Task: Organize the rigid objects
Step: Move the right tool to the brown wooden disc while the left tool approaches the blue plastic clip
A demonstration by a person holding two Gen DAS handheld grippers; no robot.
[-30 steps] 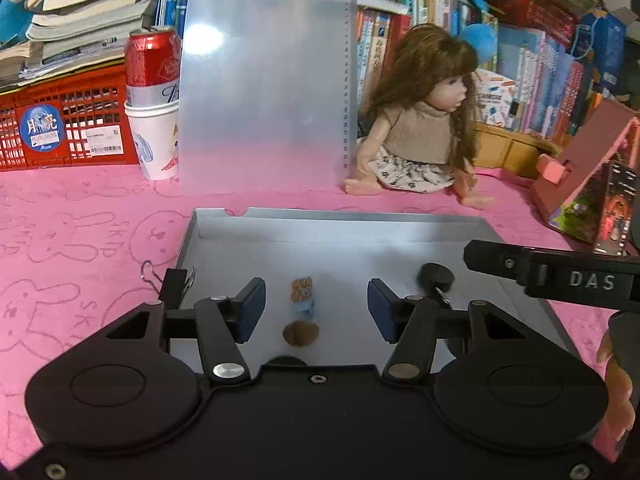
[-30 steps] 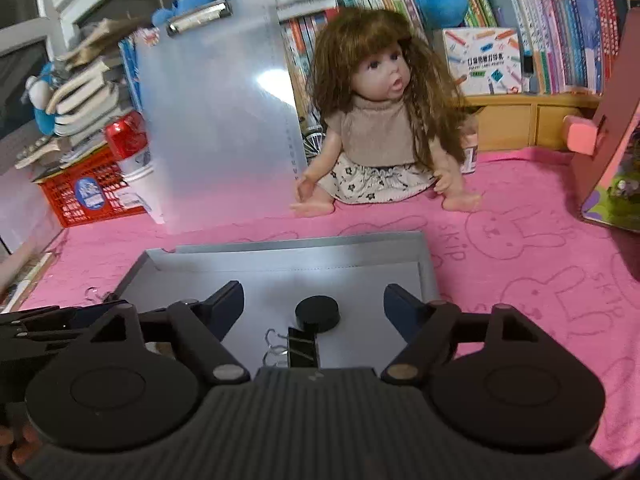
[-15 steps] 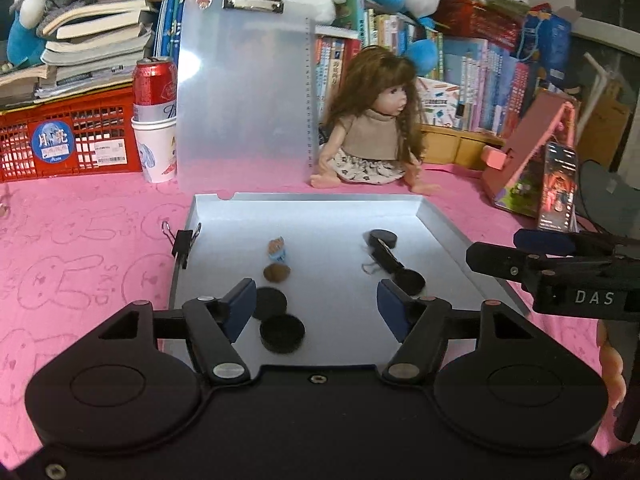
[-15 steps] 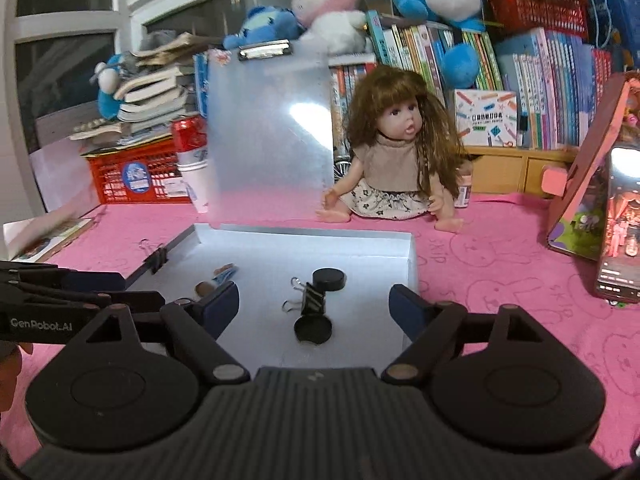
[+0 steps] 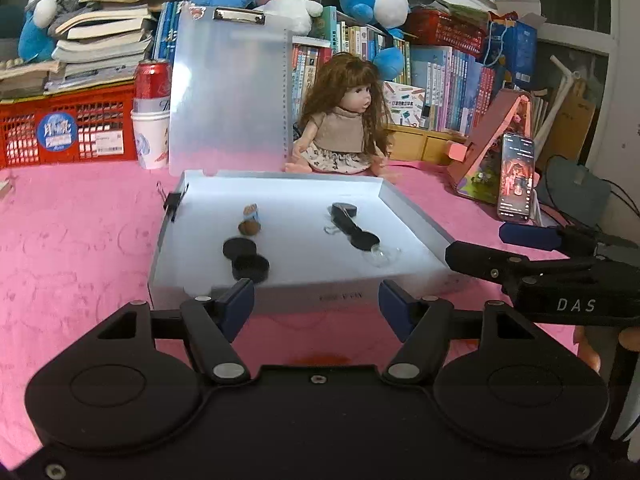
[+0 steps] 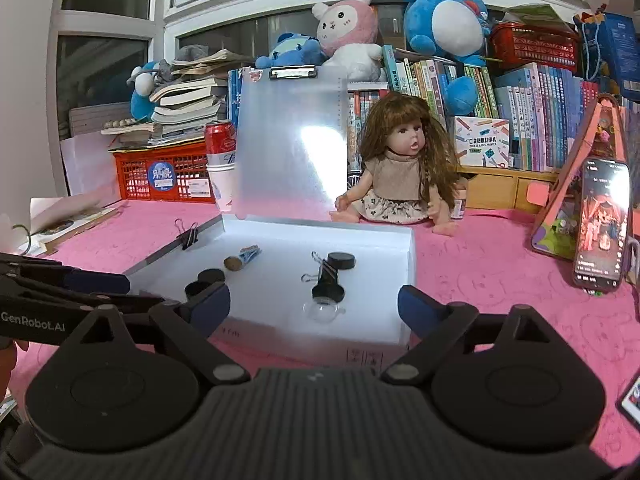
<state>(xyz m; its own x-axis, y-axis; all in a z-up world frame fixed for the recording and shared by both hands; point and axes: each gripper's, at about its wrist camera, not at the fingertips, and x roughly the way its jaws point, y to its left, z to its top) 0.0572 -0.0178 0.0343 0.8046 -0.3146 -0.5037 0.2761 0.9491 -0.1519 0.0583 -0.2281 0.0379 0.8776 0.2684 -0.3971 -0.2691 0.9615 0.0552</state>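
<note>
A shallow white tray [image 5: 304,298] [image 6: 406,264] lies on the pink cloth. In it are two black caps at the front left [image 5: 245,257] [image 6: 204,282], a small brown and blue trinket [image 5: 250,222] [image 6: 242,260], a black binder clip [image 5: 344,220] [image 6: 326,274] between two more black caps, and a clear round piece [image 5: 382,256] [image 6: 323,312]. Another binder clip [image 5: 174,202] [image 6: 189,236] is clipped on the tray's left wall. My left gripper [image 5: 316,308] is open and empty in front of the tray. My right gripper [image 6: 314,308] is open and empty too.
A translucent clipboard [image 5: 228,96] stands behind the tray, with a doll [image 5: 348,120] next to it. A cup with a red can [image 5: 152,120] and a red crate [image 5: 66,128] stand at back left. A phone [image 6: 600,224] leans on a pink house at right.
Both grippers have pulled back and up from over the tray to in front of its near edge. More of the tray and room shows. Both stay open and empty.
</note>
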